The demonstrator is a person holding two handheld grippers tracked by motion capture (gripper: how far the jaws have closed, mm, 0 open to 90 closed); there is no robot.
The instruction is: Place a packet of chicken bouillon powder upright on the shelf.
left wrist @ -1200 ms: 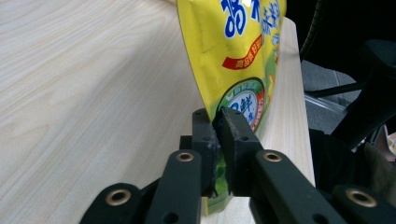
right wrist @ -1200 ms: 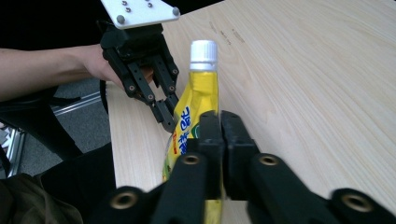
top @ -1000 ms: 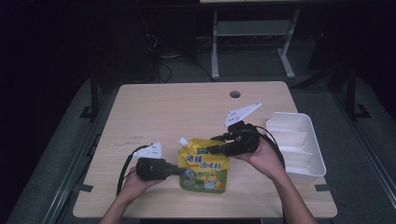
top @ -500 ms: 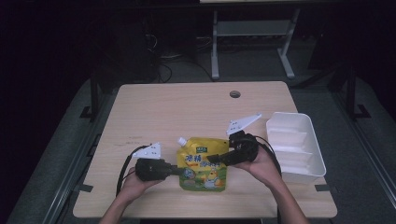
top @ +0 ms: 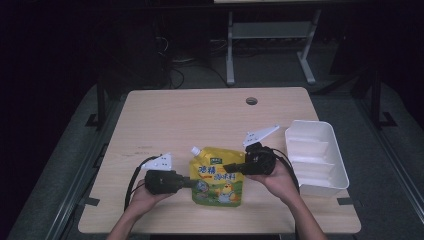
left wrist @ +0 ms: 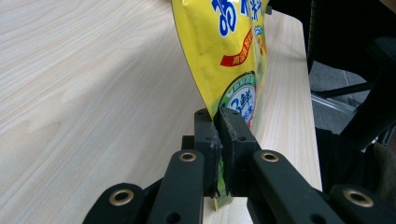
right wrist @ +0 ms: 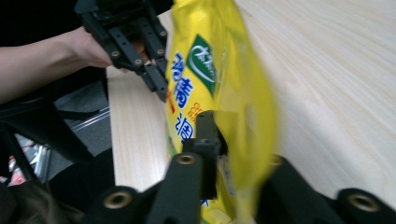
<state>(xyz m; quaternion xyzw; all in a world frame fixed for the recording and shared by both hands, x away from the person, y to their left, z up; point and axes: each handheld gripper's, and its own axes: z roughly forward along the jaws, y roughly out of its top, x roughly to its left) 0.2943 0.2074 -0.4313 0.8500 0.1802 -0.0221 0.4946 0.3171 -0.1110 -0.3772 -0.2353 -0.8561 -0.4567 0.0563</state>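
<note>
A yellow spouted pouch (top: 218, 175) with blue lettering lies on the wooden table (top: 200, 115) between the two hands, its white spout toward the far left. My left gripper (top: 192, 183) is shut on its left edge; in the left gripper view the pads (left wrist: 207, 133) pinch the pouch (left wrist: 224, 51). My right gripper (top: 227, 167) reaches in from the right. Its jaws have just been closing with the pouch (right wrist: 219, 84) between them, and now they clamp it. One finger (right wrist: 205, 126) shows in front and the other is hidden behind the foil. The left gripper (right wrist: 159, 86) shows beyond.
A white divided tray (top: 340, 165) stands at the table's right edge, close behind my right hand. A round cable hole (top: 251, 101) sits near the far edge. Bare tabletop stretches behind and left of the pouch. Dark floor and a metal stand lie beyond.
My right gripper has come down and leftward from above the pouch's top right corner onto the pouch and shut on it. The left gripper has stayed put, still gripping.
</note>
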